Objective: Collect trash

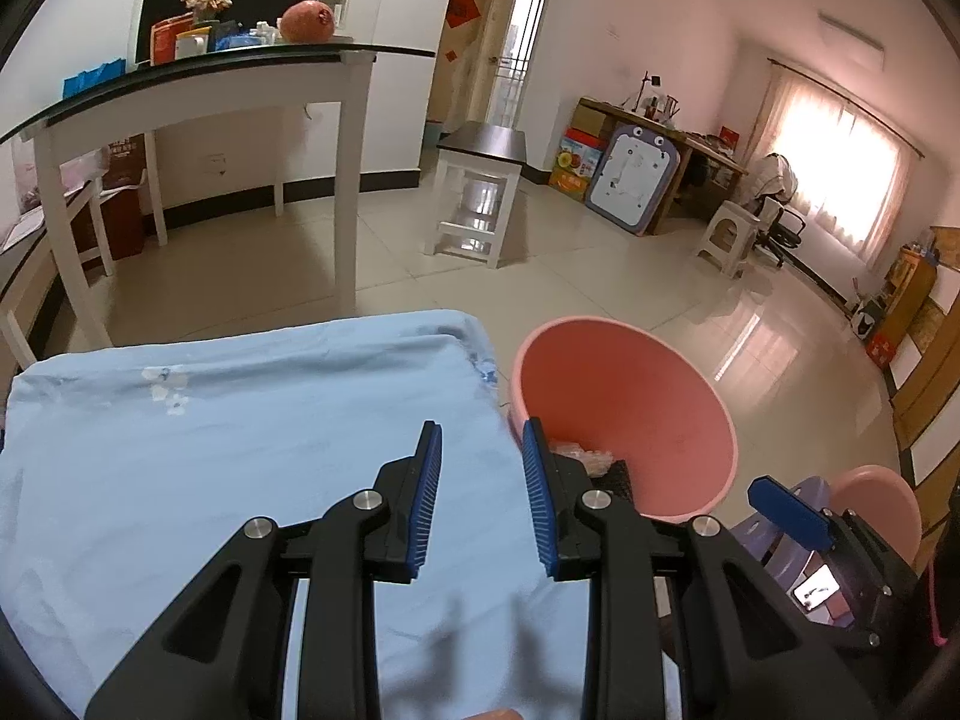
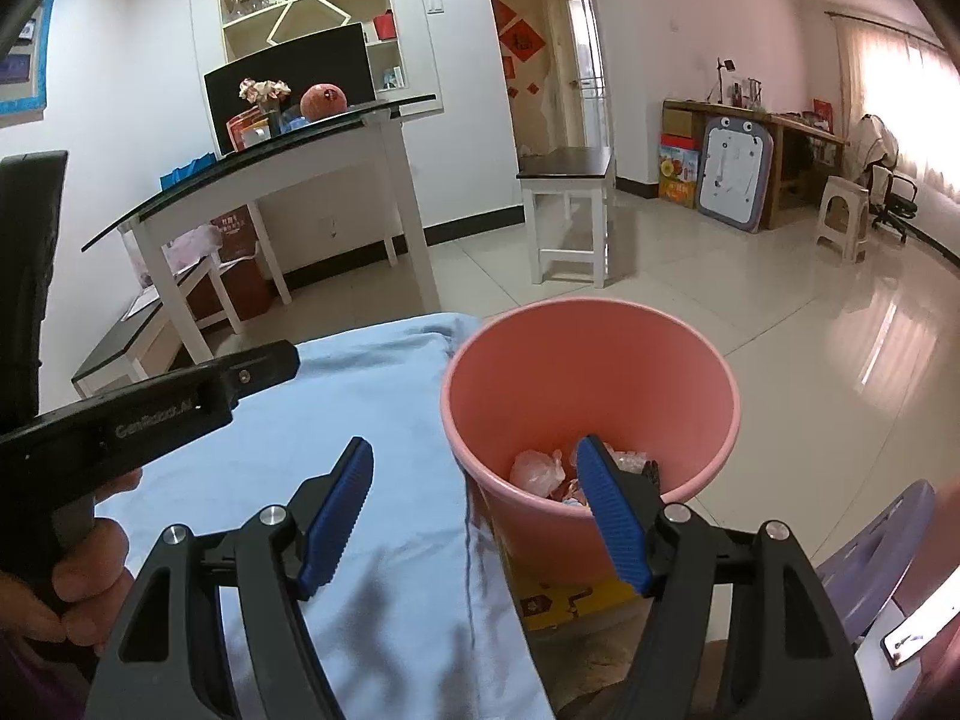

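Left gripper and right gripper: fingers parted, empty. Pink bin right of blue-clothed bench. Crumpled trash inside, plain only from right wrist.

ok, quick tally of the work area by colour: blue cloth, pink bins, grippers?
Light blue cloth: 1
Pink bin, crumpled wrappers inside: 1
Grippers, both open and empty: 2, left gripper and right gripper
Total: 4
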Demonstrator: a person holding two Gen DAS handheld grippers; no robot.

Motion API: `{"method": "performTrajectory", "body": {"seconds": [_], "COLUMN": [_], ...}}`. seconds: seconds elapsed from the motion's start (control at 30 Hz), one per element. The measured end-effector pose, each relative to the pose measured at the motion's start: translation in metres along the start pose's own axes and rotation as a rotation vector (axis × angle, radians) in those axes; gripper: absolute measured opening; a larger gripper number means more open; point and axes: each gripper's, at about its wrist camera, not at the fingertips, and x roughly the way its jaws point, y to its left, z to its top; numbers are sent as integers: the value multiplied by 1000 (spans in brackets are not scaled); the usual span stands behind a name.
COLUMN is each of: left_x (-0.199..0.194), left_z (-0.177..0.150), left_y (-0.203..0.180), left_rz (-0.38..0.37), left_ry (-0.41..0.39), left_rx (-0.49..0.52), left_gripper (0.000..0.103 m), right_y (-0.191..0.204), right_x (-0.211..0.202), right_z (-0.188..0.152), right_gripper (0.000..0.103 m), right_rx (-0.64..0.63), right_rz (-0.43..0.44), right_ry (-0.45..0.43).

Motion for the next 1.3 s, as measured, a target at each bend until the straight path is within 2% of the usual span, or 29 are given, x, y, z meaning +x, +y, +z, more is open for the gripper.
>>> {"method": "performTrajectory", "body": {"seconds": [0.17, 0.53, 0.77, 1.3], "left_x": [-7, -19, -21, -17], "left_z": [-1, 0, 1, -2], "left_y": [10, 20, 22, 28], "left_rz": [19, 45, 50, 70], "left_ry": [-14, -41, -48, -37], "left_rx": [-10, -5, -7, -17], "left_gripper": [28, 28, 28, 28], "right_y": [10, 36, 39, 45], "right_x": [3, 1, 8, 11], "right_z": [-1, -3, -6, -12], "right_gripper": [69, 69, 69, 68], "right_rx": [-23, -82, -81, -104], "right_rz": [-8, 48, 65, 92], "right_ry": [8, 30, 86, 87]}}
